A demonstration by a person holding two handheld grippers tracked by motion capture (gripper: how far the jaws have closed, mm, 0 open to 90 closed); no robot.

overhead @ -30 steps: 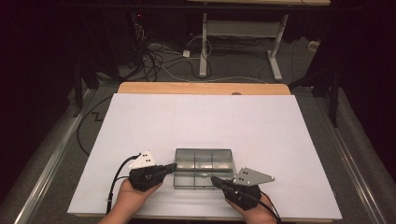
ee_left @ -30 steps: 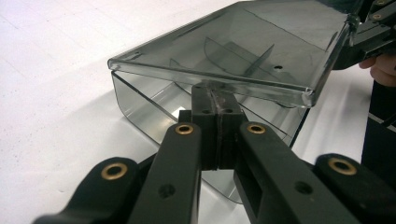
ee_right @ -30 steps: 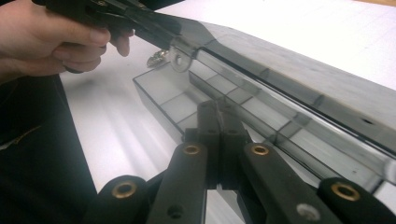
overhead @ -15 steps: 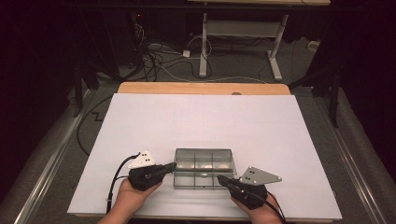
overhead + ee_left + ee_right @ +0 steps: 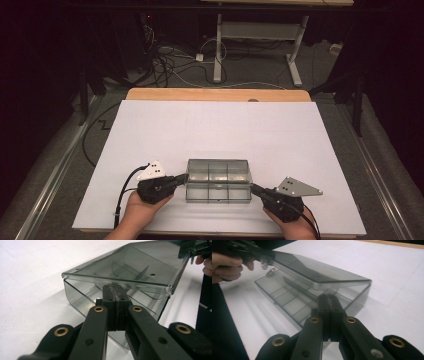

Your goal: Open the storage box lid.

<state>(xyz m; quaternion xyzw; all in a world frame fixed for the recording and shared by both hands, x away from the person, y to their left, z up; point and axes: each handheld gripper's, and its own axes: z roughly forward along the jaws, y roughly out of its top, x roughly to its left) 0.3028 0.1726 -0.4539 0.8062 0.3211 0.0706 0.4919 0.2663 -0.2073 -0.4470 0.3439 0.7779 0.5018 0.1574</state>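
Observation:
A clear grey compartment box (image 5: 218, 181) lies near the table's front edge, its lid (image 5: 125, 265) tilted up a little off the base (image 5: 80, 296). My left gripper (image 5: 184, 178) is shut, and its tips (image 5: 115, 287) poke into the gap under the lid at the box's left end. My right gripper (image 5: 253, 188) is shut too, its tips (image 5: 327, 297) against the right end, just below the lid (image 5: 312, 267). Nothing sits between either pair of jaws. Dividers show through the plastic, and I see no contents.
A white sheet (image 5: 220, 130) covers the table, with a wooden edge (image 5: 215, 94) at the far side. Cables and a desk frame (image 5: 220, 45) lie on the floor beyond. A cable (image 5: 122, 192) trails from my left gripper.
My right gripper has slid to the right, from the box's front right corner to its right end. The left gripper and the box have stayed where they were.

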